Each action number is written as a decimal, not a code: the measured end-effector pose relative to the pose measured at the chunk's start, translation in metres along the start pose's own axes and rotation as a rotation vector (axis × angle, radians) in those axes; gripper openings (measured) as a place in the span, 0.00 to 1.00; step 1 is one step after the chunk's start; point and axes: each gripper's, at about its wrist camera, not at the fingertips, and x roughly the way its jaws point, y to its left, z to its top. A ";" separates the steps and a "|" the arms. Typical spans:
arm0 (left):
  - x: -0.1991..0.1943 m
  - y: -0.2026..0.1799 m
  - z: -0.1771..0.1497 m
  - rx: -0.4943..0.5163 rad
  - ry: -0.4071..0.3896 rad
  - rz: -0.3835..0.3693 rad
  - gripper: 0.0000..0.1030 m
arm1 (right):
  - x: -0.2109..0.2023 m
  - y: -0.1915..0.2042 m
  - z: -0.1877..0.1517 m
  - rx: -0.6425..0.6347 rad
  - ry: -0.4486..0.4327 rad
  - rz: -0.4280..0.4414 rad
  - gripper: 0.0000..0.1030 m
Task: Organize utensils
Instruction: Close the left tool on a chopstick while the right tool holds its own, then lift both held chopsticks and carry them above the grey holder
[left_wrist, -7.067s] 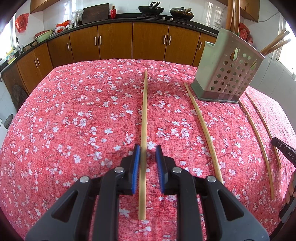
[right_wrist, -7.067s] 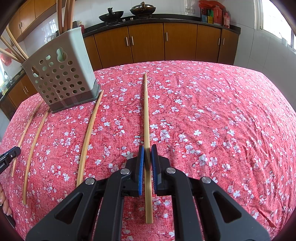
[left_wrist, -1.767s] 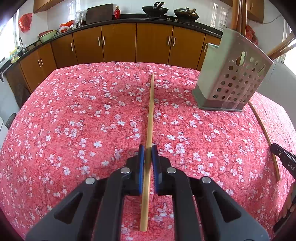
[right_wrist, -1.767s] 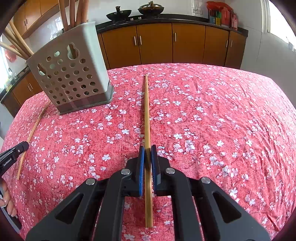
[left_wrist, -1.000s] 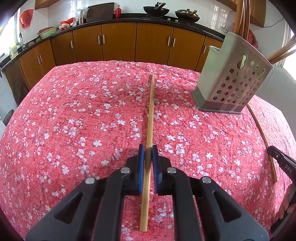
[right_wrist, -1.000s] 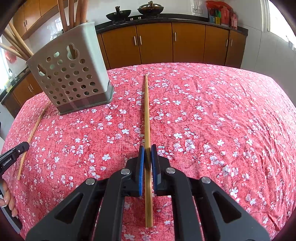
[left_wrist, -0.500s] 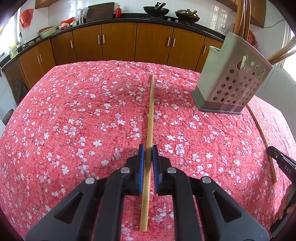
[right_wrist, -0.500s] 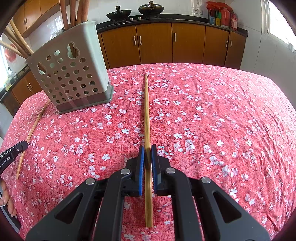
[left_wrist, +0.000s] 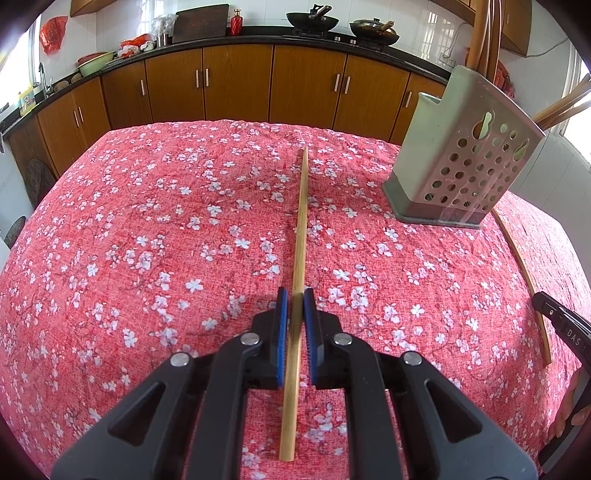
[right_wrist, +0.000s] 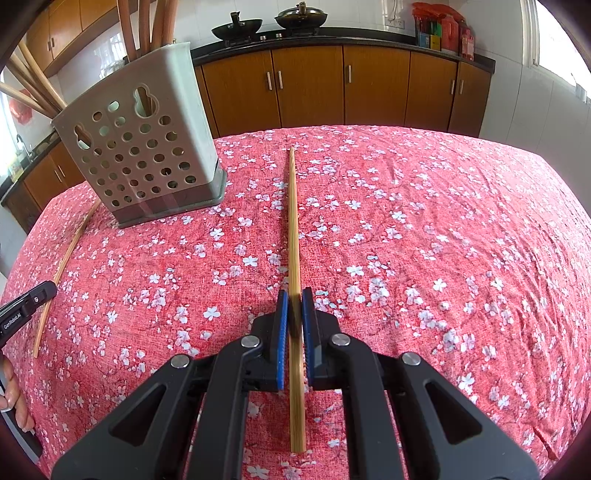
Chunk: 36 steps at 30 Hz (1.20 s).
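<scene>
Both tongs loaded: left gripper (left_wrist: 295, 301) is clamped on a chopstick (left_wrist: 300, 229), right gripper (right_wrist: 294, 300) is clamped on its own stick (right_wrist: 293, 229). Each stick runs dead ahead along its tong axis, short butt end behind the pads, long end out front and angled down toward the cloth (left_wrist: 147, 229). Can't tell whether either tip touches the cloth. The relation that matters: the holder (left_wrist: 461, 162) sits ahead and to the right of my left tongs, ahead and to the left of my right tongs (right_wrist: 147, 155), so it's between the two, and both sticks point past it, not at it. From the views the right one looks slightly nearer, but that's a judgement. Its mouth faces up, already carrying several sticks, so I reckon each stick needs lifting above the rim and tipping close to vertical before going in. One arm at a time, or the long ends may clash. One loose stick (left_wrist: 524, 273) lies on the cloth beside the holder, between the tongs, still to be collected.
</scene>
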 end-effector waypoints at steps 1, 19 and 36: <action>0.000 0.000 0.000 0.000 0.000 0.000 0.11 | 0.000 0.000 0.000 0.000 0.000 0.001 0.09; -0.009 -0.005 -0.011 0.027 0.003 0.013 0.15 | -0.004 -0.003 -0.005 0.019 -0.001 0.017 0.08; -0.083 -0.011 -0.004 0.061 -0.145 -0.031 0.08 | -0.090 -0.024 0.006 0.032 -0.227 0.025 0.08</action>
